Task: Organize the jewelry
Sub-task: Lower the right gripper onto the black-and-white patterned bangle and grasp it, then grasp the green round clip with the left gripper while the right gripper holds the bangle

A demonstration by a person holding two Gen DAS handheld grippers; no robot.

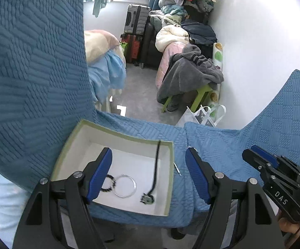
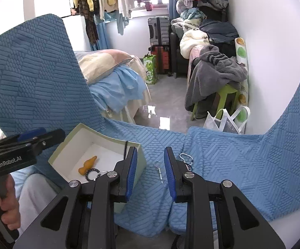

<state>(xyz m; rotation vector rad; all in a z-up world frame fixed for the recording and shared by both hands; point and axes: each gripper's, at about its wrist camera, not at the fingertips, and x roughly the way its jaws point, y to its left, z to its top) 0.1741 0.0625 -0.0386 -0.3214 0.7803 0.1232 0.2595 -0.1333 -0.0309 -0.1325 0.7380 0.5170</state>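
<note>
An open box (image 1: 116, 133) with a green rim and white inside sits on the blue quilted seat. It holds a silver bangle (image 1: 125, 188), a black bead bracelet (image 1: 109, 183) and a black cord necklace with a pendant (image 1: 147, 198). My left gripper (image 1: 148, 172) is open and empty above the box. In the right wrist view the box (image 2: 71, 149) also holds an orange piece (image 2: 88, 164). My right gripper (image 2: 151, 168) is open and empty above a thin silver chain (image 2: 159, 173) on the seat. A beaded bracelet (image 2: 186, 157) lies just right of it.
The blue seat cover (image 2: 233, 166) has a tall backrest (image 1: 35, 72) on the left. Beyond the seat edge are a bed (image 2: 112, 78), a green stool with grey clothes (image 2: 218, 78), suitcases (image 2: 159, 41) and a white bag (image 2: 224, 120) on the floor.
</note>
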